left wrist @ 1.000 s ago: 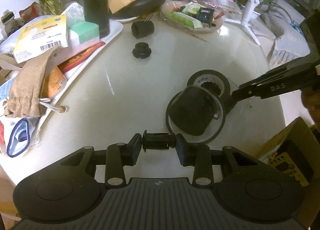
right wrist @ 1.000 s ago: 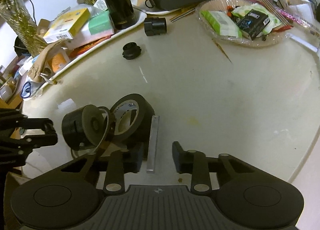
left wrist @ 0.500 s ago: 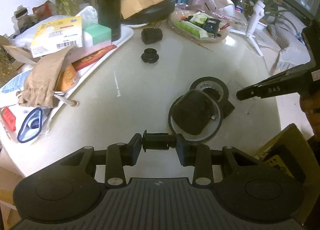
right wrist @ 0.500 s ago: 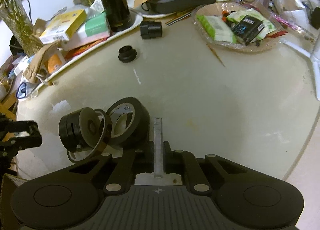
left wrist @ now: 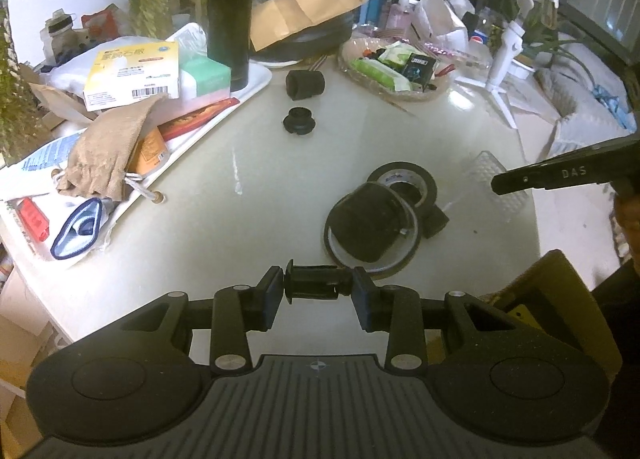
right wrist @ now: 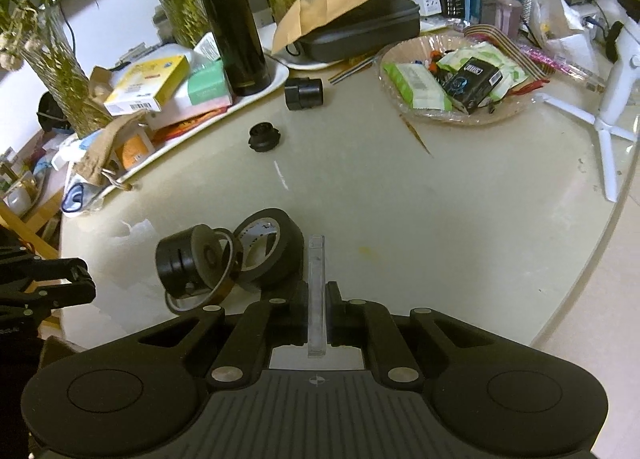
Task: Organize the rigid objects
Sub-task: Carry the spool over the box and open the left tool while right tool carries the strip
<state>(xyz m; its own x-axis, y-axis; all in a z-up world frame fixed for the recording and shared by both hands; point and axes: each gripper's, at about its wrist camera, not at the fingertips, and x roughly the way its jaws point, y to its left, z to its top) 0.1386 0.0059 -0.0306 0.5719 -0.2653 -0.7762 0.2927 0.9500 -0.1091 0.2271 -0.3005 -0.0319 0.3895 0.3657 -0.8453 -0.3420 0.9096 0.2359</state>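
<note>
My left gripper (left wrist: 319, 286) is shut on a small black plastic spool (left wrist: 316, 285), held above the near table edge. My right gripper (right wrist: 316, 293) is shut on a thin clear plastic box (right wrist: 316, 283), held edge-on and lifted; the box also shows in the left wrist view (left wrist: 494, 179). On the table lie a black tape roll (right wrist: 272, 255), a black cylinder (right wrist: 184, 261) inside a thin brown ring (right wrist: 216, 279), a small black knob (right wrist: 263, 137) and a black cylindrical piece (right wrist: 304, 93).
A white tray (right wrist: 276, 79) at the left holds boxes, a burlap pouch (left wrist: 106, 149) and a tall black flask (right wrist: 234, 25). A glass dish (right wrist: 460, 115) of packets stands at the back right. A white tripod (right wrist: 612, 99) is at the far right. A cardboard box (left wrist: 560, 299) sits beside the table.
My right gripper shut on the clear plastic box and lifted it off the table. My left gripper rose and pulled back with the spool still in it.
</note>
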